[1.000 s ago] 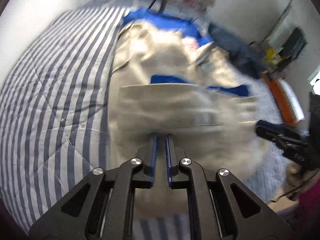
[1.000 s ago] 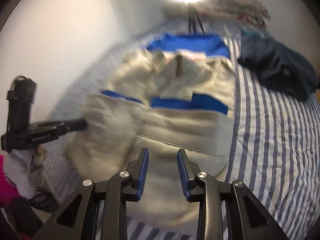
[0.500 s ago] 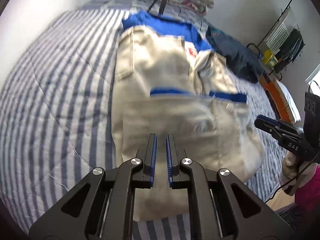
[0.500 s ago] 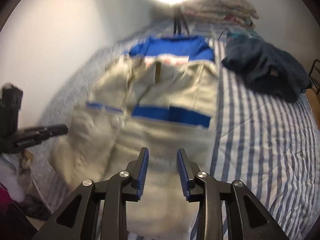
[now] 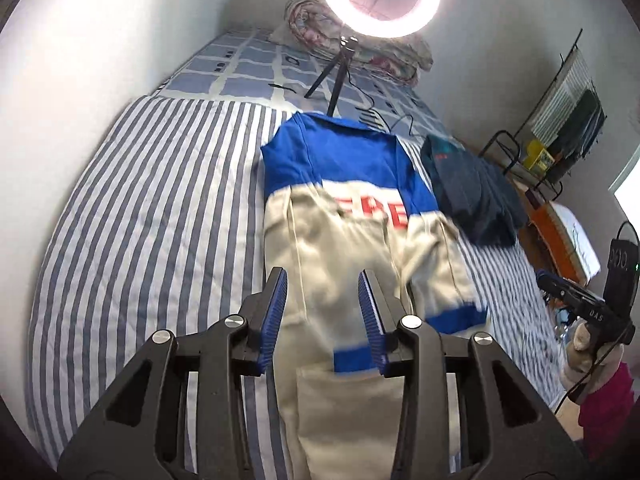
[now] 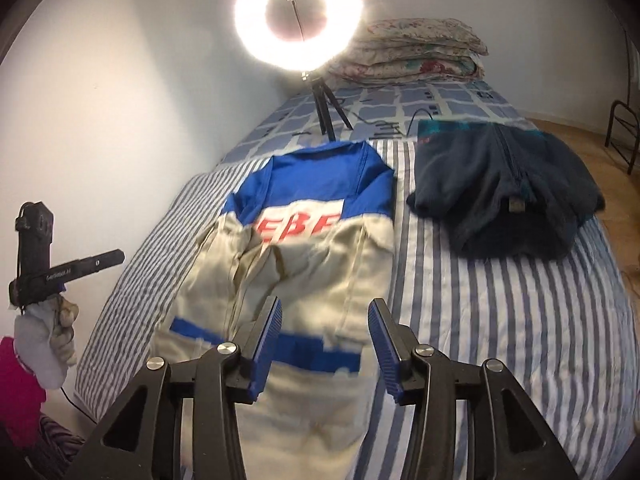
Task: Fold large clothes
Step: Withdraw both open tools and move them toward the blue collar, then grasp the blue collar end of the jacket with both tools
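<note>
Left tool point(image 5: 322, 312), right tool point(image 6: 325, 334) — jaws just opening, holding nothing; jacket point(image 6: 304, 264) lies below on bed point(image 6: 500, 320).

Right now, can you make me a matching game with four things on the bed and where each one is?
Things:
1. cream and blue jacket
2. dark fleece
3. ring light
4. folded quilt

Places:
A. stacked at the far end of the bed, by the wall
B. standing on a small tripod beyond the jacket's collar
C. spread out lengthwise on the striped sheet, in front of both tongs
D. bunched up to the right of the jacket in the right wrist view

Pairs: 1-C, 2-D, 3-B, 4-A
</note>
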Available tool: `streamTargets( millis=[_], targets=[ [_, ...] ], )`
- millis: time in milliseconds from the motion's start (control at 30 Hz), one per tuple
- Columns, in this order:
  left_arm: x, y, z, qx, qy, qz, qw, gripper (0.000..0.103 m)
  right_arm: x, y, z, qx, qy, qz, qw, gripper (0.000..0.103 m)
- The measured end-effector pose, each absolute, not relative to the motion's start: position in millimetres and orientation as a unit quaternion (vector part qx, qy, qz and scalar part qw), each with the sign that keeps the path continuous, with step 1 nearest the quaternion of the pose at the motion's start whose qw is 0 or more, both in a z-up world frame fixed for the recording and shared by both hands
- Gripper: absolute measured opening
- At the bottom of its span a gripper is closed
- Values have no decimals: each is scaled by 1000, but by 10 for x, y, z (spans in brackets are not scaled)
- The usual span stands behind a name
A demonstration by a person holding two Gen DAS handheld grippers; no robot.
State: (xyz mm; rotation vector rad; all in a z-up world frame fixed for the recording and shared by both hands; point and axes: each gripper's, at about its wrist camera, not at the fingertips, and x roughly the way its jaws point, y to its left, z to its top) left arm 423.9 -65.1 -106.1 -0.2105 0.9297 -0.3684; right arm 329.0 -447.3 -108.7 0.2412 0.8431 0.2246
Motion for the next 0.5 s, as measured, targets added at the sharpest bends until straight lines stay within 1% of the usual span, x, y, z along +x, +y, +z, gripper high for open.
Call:
streamTargets(
  millis=[33,100,333,500],
  targets=[
    [4367,-647,-1063,-99,446,-176,872,42,3367,-4489,-1073,113,407,112,900,49],
    [4562,-671,-1089,-89,446,-175,873,46,3503,-4509,-1057,109,405,118,900,49],
    [5431,-800,-1355,-80,469,-180,861,46,4247,-4604,-1167,85,416,129,896,49],
    [6112,-881,-1584,-72,483,-183,853,46,4963,-4733,-1393,90,429,134,889,49]
  ],
)
